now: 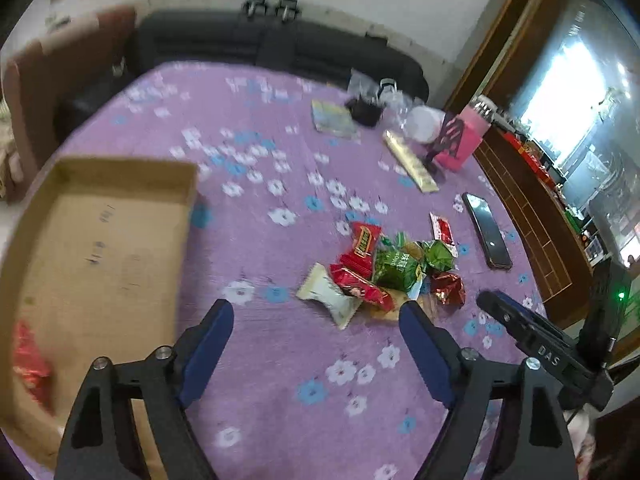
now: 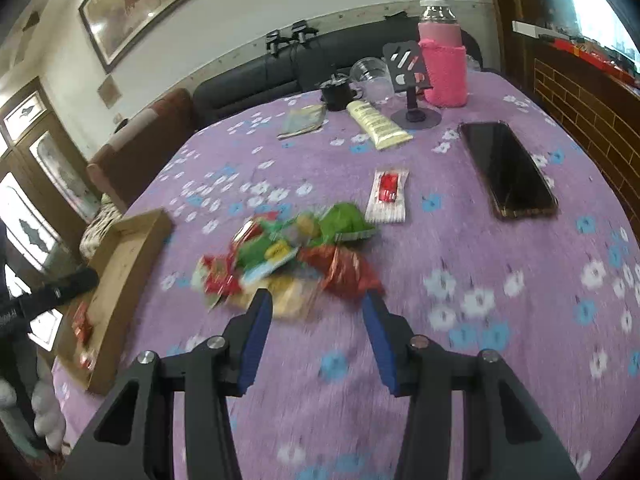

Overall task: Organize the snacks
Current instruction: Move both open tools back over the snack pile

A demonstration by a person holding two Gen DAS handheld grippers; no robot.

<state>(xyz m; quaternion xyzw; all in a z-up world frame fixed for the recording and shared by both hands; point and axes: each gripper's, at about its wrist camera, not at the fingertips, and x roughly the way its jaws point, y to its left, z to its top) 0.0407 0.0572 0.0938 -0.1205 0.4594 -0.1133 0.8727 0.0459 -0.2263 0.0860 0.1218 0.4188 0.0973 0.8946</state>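
Observation:
A heap of wrapped snacks (image 1: 380, 268) in red, green and white lies on the purple flowered tablecloth; it also shows in the right wrist view (image 2: 288, 256). One red-and-white sachet (image 2: 387, 197) lies apart from it. A shallow cardboard box (image 1: 100, 256) stands at the left and holds a red snack (image 1: 30, 360); it also shows in the right wrist view (image 2: 120, 280). My left gripper (image 1: 316, 312) is open and empty, just short of the heap. My right gripper (image 2: 318, 300) is open and empty, with its tips at the near edge of the heap; it also shows in the left wrist view (image 1: 520, 324).
A black phone (image 2: 506, 168) lies at the right. At the far side stand a pink-sleeved bottle (image 2: 444, 68), a phone stand (image 2: 412, 92), a cream tube (image 2: 376, 124), a flat packet (image 2: 302, 120), a black cup (image 2: 336, 92) and clear plastic cups. A dark sofa runs behind the table.

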